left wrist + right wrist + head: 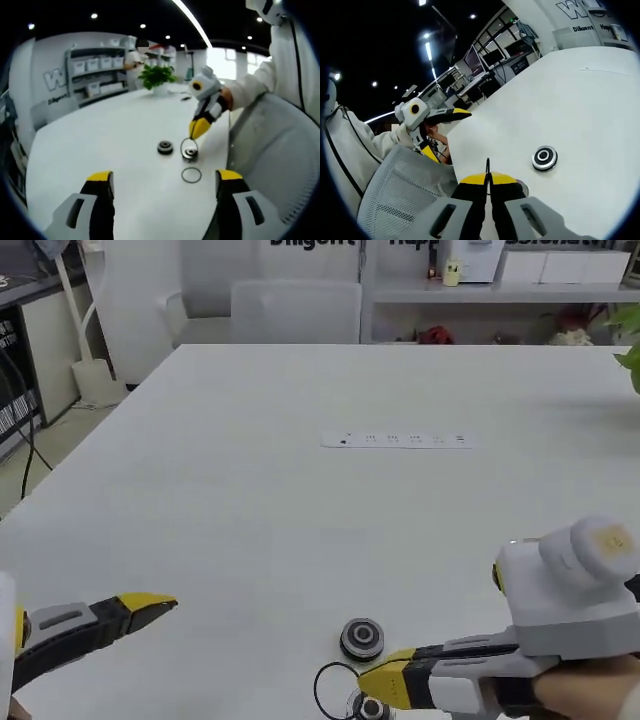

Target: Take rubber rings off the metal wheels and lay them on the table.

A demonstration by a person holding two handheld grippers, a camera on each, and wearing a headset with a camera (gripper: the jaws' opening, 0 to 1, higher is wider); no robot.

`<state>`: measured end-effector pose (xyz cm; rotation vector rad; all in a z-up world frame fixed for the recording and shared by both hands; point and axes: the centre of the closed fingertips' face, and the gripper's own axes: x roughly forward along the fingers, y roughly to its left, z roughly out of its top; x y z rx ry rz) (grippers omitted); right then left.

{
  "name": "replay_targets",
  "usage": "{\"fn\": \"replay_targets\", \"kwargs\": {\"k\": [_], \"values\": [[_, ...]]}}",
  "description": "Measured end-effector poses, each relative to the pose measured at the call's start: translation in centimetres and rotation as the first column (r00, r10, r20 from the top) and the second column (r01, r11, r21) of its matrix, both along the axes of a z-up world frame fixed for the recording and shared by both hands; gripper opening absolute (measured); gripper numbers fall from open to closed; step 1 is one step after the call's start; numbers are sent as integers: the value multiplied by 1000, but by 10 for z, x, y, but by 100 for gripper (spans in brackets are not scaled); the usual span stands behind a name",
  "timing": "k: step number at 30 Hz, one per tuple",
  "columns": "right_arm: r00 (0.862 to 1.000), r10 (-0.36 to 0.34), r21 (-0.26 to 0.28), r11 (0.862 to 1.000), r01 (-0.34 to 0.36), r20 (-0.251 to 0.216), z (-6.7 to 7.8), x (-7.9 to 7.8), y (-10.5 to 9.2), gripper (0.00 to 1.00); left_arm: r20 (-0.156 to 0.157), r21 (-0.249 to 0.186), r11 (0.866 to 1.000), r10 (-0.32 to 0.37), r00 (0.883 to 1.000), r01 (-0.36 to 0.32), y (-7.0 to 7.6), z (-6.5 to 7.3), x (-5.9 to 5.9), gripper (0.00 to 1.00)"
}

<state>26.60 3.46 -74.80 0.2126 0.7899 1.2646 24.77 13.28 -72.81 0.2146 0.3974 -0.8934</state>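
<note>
Fingers of the right gripper (489, 177) are closed on a thin black rubber ring (189, 145) just above a small silver metal wheel (189, 154) near the white bench's (300, 500) edge. The ring probably next needs pulling clear and laying flat. The left gripper (164, 176) hovers with fingers spread and empty; a loose black ring (191, 175) and a second, ring-clad wheel (361, 637) lie close by, and nothing seems to obstruct.

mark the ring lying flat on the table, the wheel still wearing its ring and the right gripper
ring (191, 182): left gripper view, near edge
wheel (361, 637): head view, hub
right gripper (489, 177): right gripper view, between the fingers' tips
</note>
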Motion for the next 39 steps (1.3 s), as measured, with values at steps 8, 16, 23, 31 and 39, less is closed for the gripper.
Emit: {"fn": "replay_targets", "kwargs": {"k": [8, 16, 23, 31, 39], "values": [[1000, 20, 12, 1000, -20, -4, 3, -8, 9, 0, -36, 10, 1000, 14, 999, -14, 1, -11, -13, 91], [999, 43, 6, 999, -43, -7, 1, -17, 18, 0, -49, 5, 999, 36, 998, -36, 4, -14, -18, 91], [997, 82, -25, 996, -82, 1, -6, -28, 27, 0, -50, -2, 999, 40, 998, -40, 3, -15, -22, 91], [993, 117, -59, 992, -116, 22, -16, -36, 34, 0, -77, -24, 998, 51, 996, -53, 1, -18, -28, 94], [988, 149, -118, 983, -142, 48, -34, -39, 38, 0, -98, -34, 998, 57, 994, -61, -5, -21, -33, 96]]}}
